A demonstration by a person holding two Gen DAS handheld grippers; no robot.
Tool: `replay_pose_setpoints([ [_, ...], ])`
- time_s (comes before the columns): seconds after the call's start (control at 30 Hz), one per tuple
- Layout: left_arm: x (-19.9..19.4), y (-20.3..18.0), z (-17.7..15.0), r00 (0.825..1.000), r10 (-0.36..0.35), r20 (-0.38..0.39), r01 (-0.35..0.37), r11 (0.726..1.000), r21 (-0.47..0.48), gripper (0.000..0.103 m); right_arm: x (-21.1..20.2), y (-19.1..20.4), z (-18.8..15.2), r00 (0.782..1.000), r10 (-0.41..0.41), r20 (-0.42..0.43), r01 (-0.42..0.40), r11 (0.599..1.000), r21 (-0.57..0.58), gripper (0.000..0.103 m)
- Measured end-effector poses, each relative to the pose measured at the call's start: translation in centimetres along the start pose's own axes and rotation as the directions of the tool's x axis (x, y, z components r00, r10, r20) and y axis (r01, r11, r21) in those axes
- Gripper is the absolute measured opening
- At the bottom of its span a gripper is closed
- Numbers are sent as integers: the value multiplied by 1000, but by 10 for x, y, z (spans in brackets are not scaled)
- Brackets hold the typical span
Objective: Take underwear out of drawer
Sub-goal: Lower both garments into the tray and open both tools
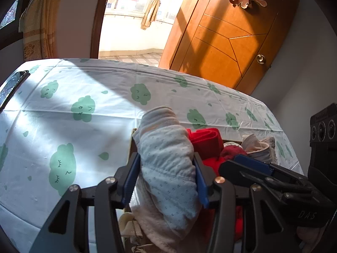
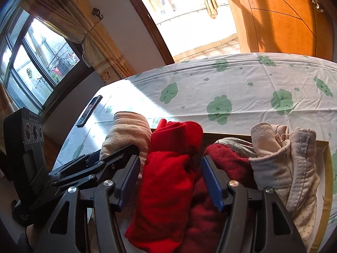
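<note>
Both grippers straddle rolled underwear in the drawer [image 2: 327,168], lower centre of each frame.
left gripper [image 1: 166,177]: half-open around pale blue roll [image 1: 168,164]; right gripper [image 2: 170,179]: wider, flanking red roll [image 2: 166,179]; both rolls lie lengthwise along the fingers; firm grip: cannot tell.

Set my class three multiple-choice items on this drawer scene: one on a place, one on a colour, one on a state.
1. Where does the phone lie?
A on the windowsill
B on the cloud-print cloth
C on the floor

2. What colour is the roll between the jaws of the right gripper?
A bright red
B pale blue
C black

3. How is the underwear kept in the drawer?
A spread flat
B on hangers
C rolled up

Key: 1 B, it rests on the cloth near its sunlit edge. 2 A, red fabric shows between the jaws. 3 C, each piece sits as a rolled bundle.
</note>
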State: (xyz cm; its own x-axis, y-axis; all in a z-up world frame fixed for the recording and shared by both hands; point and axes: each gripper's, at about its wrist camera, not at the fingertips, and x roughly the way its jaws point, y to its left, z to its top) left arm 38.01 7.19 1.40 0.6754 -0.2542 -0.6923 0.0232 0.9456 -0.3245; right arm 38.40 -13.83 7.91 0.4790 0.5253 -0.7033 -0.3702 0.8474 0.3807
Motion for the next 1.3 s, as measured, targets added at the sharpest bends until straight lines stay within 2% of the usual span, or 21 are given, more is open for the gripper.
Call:
replay_pose_setpoints([
  [0.07,-5,0,-4,1000,9,8,-9,1000,-5,56,-8,1,-2,1000,-3,17,3,1000,-3,73],
  [0.13,-10,-2,-7,1000,4,12,-4,1000,-4,56,-16,2,-6,1000,2,27,-2,1000,-4,77],
  [0.7,-62,-17,-51,996,-24,84,23,999,23,56,-98,0,-71,997,37,65,-32,996,-82,80],
  [0.97,-96,-29,-87,990,-81,115,76,996,50,56,-131,0,-111,994,80,79,-71,991,-115,81],
  [1.07,-108,-32,-102,987,-101,123,94,994,63,61,-142,1,-129,992,87,89,-74,988,-138,82],
  [1.3,-130,-40,-137,983,-130,130,117,988,103,62,-157,-1,-172,990,98,97,-80,982,-173,83],
])
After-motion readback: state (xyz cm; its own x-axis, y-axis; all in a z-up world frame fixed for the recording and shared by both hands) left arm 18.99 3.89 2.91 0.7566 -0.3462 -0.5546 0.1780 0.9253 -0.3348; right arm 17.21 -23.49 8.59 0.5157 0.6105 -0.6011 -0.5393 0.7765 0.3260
